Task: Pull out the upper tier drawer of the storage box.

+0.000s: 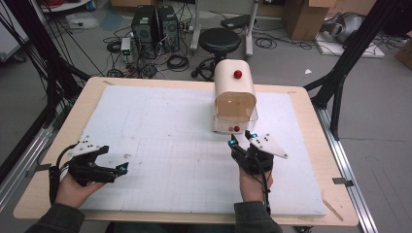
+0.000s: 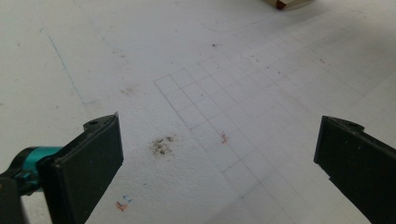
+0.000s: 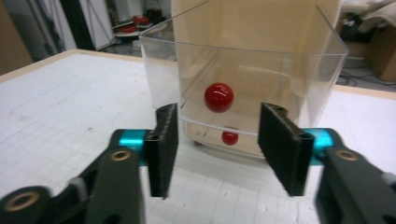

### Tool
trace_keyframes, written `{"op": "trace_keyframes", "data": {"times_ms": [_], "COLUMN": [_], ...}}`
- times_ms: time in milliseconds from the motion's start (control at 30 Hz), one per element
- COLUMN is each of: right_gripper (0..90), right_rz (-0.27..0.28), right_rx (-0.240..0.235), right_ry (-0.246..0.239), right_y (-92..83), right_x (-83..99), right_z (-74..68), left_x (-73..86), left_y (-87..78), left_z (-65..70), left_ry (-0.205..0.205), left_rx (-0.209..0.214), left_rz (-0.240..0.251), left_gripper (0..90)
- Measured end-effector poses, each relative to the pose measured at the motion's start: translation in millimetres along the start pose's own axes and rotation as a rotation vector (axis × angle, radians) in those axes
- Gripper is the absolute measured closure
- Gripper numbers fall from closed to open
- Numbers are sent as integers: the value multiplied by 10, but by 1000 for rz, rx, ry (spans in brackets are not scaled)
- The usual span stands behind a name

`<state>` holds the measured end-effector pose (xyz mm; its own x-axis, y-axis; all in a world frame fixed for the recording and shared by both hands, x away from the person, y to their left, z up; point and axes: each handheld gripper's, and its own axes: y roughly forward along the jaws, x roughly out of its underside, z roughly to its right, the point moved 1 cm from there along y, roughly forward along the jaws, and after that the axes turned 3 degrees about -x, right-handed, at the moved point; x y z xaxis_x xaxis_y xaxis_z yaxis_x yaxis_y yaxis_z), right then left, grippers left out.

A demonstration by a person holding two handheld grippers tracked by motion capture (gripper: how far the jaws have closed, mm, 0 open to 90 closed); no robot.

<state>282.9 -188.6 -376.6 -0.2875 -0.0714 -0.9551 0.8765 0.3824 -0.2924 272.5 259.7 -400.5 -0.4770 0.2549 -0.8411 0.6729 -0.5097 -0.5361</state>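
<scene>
A cream box (image 1: 234, 87) with a rounded top stands at the far middle of the white board, a red knob (image 1: 237, 74) on its dome. From its front sticks a clear plastic drawer (image 1: 236, 115) with a red knob (image 1: 236, 128) low on its face. My right gripper (image 1: 241, 139) hovers just short of that knob, open. In the right gripper view the gripper (image 3: 217, 144) stands with its jaws either side of the red knob (image 3: 218, 97), apart from it, with the clear drawer (image 3: 289, 70) behind. My left gripper (image 1: 115, 159) rests open at the near left over bare board, nothing between the jaws (image 2: 219, 154).
The white foam board (image 1: 170, 145) carries a faint pencilled grid and a few dirt smudges (image 2: 162, 145). It lies on a wooden table (image 1: 311, 121). Beyond the far edge stand a black stool (image 1: 220, 40), computer towers (image 1: 155, 29) and cables on the floor.
</scene>
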Motion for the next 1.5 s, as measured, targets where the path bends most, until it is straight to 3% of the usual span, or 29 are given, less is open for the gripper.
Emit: {"op": "trace_keyframes", "data": {"times_ms": [67, 267, 433, 867, 1000, 1100, 1500], "right_gripper": [378, 224, 142, 91, 88, 8, 3], "right_rz": [-12, -73, -103, -163, -173, -185, -210], "right_rx": [-29, -99, -151, -242, -261, -264, -255], "right_ry": [20, 4, -42, -104, -90, -85, -96], "right_y": [-7, -5, 12, -7, -28, -24, -34], "right_x": [-12, -27, -22, -23, -3, 11, 57], "right_z": [29, 90, 100, 206, 250, 294, 480], "left_x": [0, 0, 6, 20, 21, 20, 24], "left_y": [1, 4, -16, -40, -50, -59, -47], "left_z": [-3, -1, -7, -1, 0, -2, 11], "left_ry": [-2, -1, 1, -3, -6, -7, -9], "left_rx": [3, 3, -1, 0, 2, 4, 10], "left_rz": [1, 1, 1, 6, 11, 14, 12], "left_gripper": [18, 18, 18, 18, 18, 18, 17]}}
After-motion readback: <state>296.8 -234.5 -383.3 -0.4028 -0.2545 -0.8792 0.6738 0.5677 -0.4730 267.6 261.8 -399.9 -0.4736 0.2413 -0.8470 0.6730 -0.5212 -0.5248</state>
